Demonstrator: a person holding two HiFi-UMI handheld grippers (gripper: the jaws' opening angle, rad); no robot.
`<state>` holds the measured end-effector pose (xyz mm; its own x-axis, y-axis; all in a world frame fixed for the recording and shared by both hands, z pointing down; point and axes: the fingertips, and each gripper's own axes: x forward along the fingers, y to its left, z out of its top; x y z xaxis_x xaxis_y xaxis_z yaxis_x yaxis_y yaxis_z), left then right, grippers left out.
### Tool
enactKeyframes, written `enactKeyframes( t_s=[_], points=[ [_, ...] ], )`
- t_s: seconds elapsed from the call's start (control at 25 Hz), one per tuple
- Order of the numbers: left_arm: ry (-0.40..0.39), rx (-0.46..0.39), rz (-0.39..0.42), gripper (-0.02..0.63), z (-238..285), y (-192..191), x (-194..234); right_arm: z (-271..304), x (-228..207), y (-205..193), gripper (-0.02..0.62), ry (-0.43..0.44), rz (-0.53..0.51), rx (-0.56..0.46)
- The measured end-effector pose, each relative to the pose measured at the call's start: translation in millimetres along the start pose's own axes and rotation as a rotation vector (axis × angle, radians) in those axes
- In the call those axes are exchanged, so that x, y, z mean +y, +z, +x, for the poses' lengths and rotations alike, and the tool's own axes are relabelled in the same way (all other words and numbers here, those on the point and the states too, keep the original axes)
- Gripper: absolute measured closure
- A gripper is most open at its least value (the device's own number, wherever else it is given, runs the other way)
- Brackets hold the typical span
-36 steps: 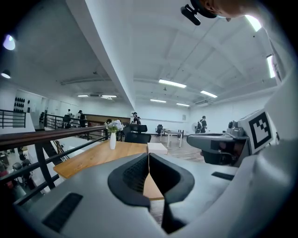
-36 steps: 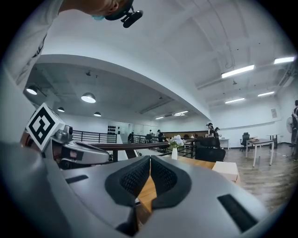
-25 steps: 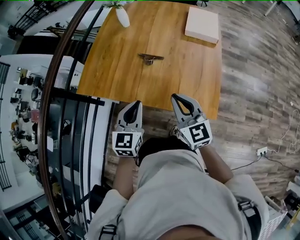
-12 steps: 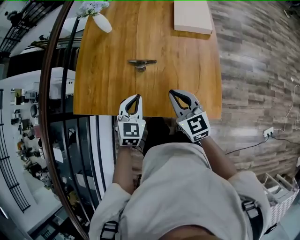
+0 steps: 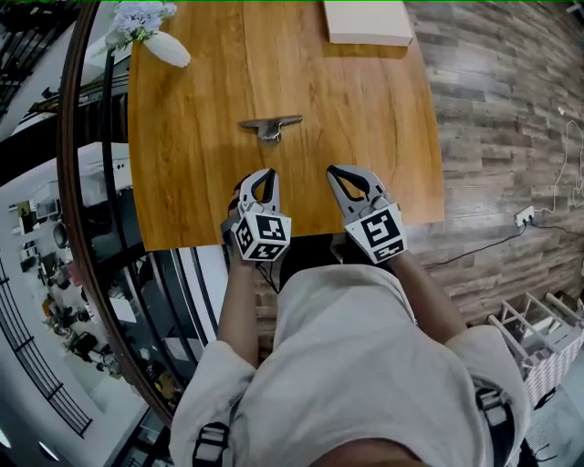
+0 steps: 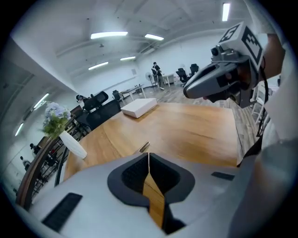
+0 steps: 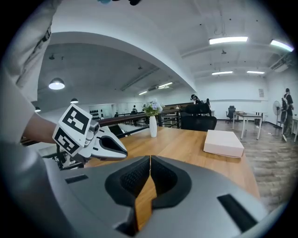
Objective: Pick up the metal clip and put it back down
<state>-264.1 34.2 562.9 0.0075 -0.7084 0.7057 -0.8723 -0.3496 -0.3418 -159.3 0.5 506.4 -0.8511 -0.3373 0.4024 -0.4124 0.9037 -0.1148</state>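
Observation:
The metal clip (image 5: 270, 127) lies flat near the middle of the wooden table (image 5: 192, 137); a bit of the clip (image 6: 144, 147) shows just past the left jaws. My left gripper (image 5: 265, 173) hangs over the table's near edge, a short way on my side of the clip, jaws shut and empty. To its right my right gripper (image 5: 334, 171) is level with it, also shut with nothing held. In the left gripper view the left gripper (image 6: 148, 154) has its tips meeting, and the right gripper (image 7: 150, 158) looks the same in its own view.
A white vase with flowers (image 5: 157, 44) stands at the table's far left corner. A flat pale box (image 5: 367, 24) lies at the far right. A dark curved railing (image 5: 96, 237) runs along the table's left side. Wood-look floor (image 5: 493, 137) lies to the right.
Both grippers have come forward from off the table's near edge to over it, closer to the clip. Both stayed shut.

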Motion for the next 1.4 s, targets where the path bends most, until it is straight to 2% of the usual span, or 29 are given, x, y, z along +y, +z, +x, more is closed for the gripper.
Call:
enactKeyframes(
  t_s=[0.36, 0.52, 0.64, 0.8, 1.04, 1.28, 1.4],
  points=[
    [-0.093, 0.079, 0.163, 0.579, 58, -24, 13, 37, -11, -13, 0.568, -0.062, 0.044, 0.059],
    [-0.102, 0.101, 0.266, 0.576, 75, -30, 15, 41, -15, -20, 0.568, -0.090, 0.065, 0.077],
    [-0.097, 0.133, 0.335, 0.469, 91, -37, 20, 43, -19, -25, 0.568, -0.114, 0.082, 0.087],
    [-0.093, 0.173, 0.431, 0.454, 112, -48, 23, 43, -25, -34, 0.568, -0.144, 0.101, 0.100],
    [-0.083, 0.192, 0.507, 0.451, 129, -50, 22, 34, -30, -45, 0.568, -0.180, 0.120, 0.115],
    [-0.106, 0.196, 0.537, 0.451, 142, -49, 21, 33, -32, -45, 0.568, -0.205, 0.134, 0.124],
    [-0.092, 0.188, 0.557, 0.515, 142, -44, 19, 29, -33, -48, 0.568, -0.210, 0.136, 0.128]
  ],
)
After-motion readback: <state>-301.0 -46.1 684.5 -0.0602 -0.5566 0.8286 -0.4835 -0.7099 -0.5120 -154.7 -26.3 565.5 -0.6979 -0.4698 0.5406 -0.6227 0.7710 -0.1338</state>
